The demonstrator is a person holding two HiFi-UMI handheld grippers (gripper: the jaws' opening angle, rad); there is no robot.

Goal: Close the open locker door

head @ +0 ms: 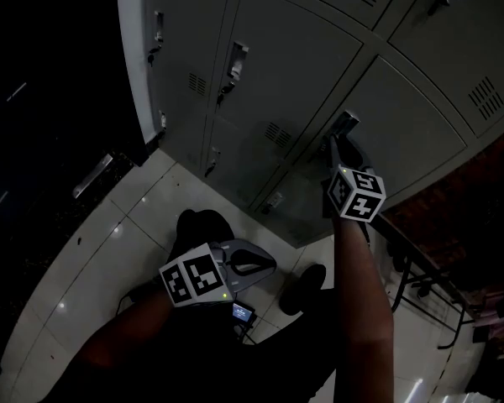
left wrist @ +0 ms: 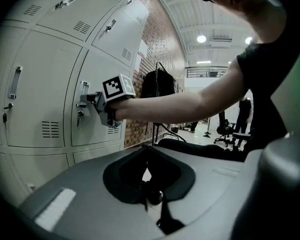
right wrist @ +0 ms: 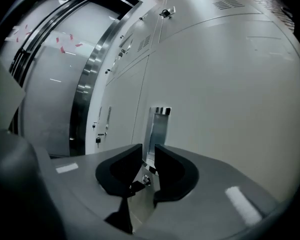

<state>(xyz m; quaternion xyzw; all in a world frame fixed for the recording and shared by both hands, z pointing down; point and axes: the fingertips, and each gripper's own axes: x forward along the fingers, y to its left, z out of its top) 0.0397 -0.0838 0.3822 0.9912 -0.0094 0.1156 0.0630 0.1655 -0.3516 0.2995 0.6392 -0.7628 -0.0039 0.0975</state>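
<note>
- Right gripper [right wrist: 148,150]: pinching the upright chrome locker handle [right wrist: 159,126] between its jaws.
- Pale grey steel locker door [right wrist: 230,94]: lying directly ahead, seemingly sitting flush already; only releasing is remaining.
- Left gripper [left wrist: 147,151]: jaws pressing together, carrying nothing.

I'm looking steeply down on the floor [head: 92,254], which is laid with pale glossy tiles and thin dark joints, with small spots of light on it. The grey locker bank [head: 302,65] stands directly on it, and its foot meets the tiles in a straight line. Just right of the lockers, a dark rack [head: 420,280] on thin metal legs stands on the same tiles. In the left gripper view the floor runs on to a distant office chair [left wrist: 229,132].
</note>
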